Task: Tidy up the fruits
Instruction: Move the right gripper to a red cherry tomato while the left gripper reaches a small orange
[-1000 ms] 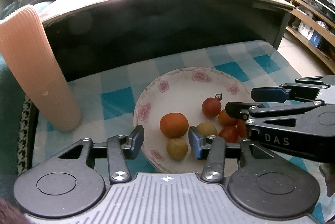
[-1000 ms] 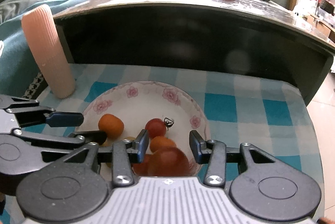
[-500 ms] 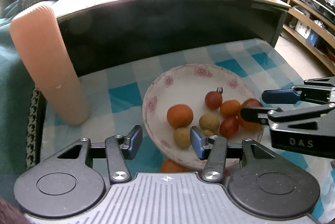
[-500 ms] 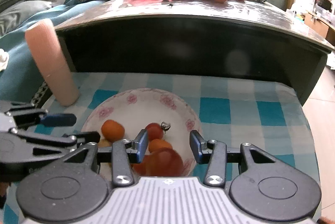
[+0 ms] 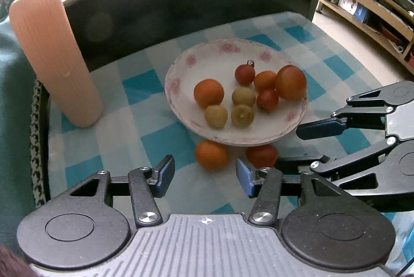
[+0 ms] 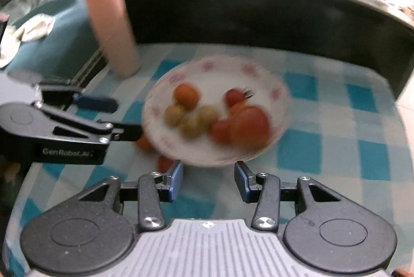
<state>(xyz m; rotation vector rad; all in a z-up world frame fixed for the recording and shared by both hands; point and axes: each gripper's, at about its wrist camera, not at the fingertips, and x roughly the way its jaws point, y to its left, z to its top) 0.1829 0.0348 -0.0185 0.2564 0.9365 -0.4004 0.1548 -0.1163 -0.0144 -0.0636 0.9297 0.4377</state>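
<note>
Two fruits off the plate (image 5: 297,119): orange (image 5: 211,154) dead ahead of left gripper (image 5: 204,177), its fingers just widening, empty; right gripper (image 6: 208,180) farther, part-open, empty.

The left gripper (image 5: 204,174) points steeply downward, its jaws parted with nothing between them (they have just been opening). The right gripper (image 6: 208,180) angles down likewise, empty-jawed.

Both cameras look down at a slant, from close by, onto the flowered plate (image 5: 178,85) on the checked counter (image 5: 155,142). The left wrist view stands at the plate's near-left side, the right wrist view at its near-right and blurred. Both share the plate, the pink ribbed cylinder (image 5: 51,57) beyond its left, and each other's tongs.
</note>
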